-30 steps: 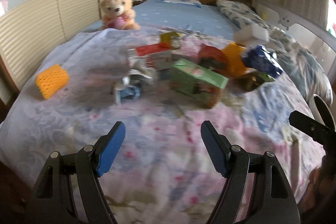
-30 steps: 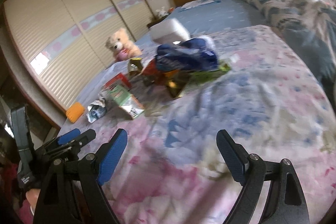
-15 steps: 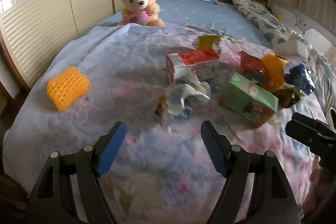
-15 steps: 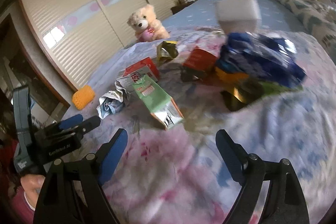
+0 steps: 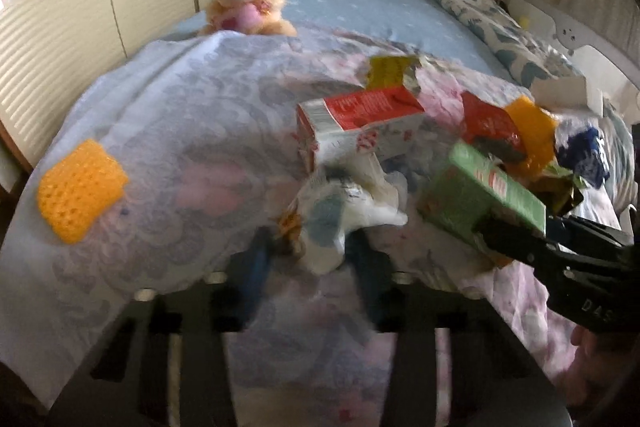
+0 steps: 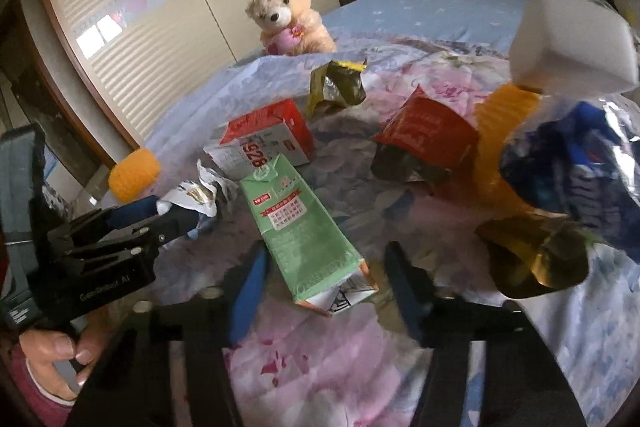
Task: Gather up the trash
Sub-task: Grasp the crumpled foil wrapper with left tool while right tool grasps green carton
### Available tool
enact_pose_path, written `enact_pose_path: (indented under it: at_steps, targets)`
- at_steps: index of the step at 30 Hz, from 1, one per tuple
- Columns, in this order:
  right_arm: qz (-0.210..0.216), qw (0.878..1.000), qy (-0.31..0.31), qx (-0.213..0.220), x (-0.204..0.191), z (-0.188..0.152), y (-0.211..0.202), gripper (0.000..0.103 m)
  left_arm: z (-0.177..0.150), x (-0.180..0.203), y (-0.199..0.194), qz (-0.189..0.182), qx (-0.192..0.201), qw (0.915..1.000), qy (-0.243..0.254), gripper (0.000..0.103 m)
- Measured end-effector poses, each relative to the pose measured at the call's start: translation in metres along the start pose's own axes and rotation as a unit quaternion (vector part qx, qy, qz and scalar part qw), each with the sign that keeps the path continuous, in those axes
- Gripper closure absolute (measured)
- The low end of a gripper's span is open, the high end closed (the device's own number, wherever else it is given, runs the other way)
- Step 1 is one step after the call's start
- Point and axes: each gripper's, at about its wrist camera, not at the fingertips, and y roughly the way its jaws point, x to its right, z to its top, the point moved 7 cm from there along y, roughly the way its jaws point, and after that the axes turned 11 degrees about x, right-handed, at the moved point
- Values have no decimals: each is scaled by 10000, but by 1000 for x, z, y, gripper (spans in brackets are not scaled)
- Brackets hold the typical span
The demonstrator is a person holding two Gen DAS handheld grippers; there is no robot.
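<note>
Straddling crumpled wrapper [image 5: 340,215], L gripper [image 5: 310,259] gapes; R gripper [image 6: 324,279] apart round green carton [image 6: 304,231]; red carton [image 6: 268,139] reads "826".

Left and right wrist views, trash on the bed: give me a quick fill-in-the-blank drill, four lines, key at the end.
1. The left gripper has its fingers on either side of the crumpled ____ plastic wrapper.
2. The right gripper points at the long ____ drink carton.
3. The red-topped carton lies ____ on the floral quilt.
4. The cream teddy bear hugs a ____ heart.

Missing words: white; green; flat; pink
</note>
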Motion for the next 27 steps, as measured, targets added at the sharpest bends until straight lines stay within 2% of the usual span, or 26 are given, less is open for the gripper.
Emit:
enact_pose_path:
  at_steps: [1,3,10,19,27]
  targets:
    - [-15,10000,-6,-42,0,-2,2,65,0,1,-2,-6,28,10000,26,75]
    - [42,10000,48,10,2,-4,-3,69,-2,5,-7,-81,62,9999,21,77]
    - [40,9995,251,187,13,-14,-36,69,-13,24,-24,-334,68,9993,-162,83]
    - [-256,9972,479,516,46,-38,-107,69,-21,90,-52,-902,131,9957,174,83]
    - [-734,9901,914,771,91,-59,-161,69,-31,158,-69,-1459,103,9874,606,83]
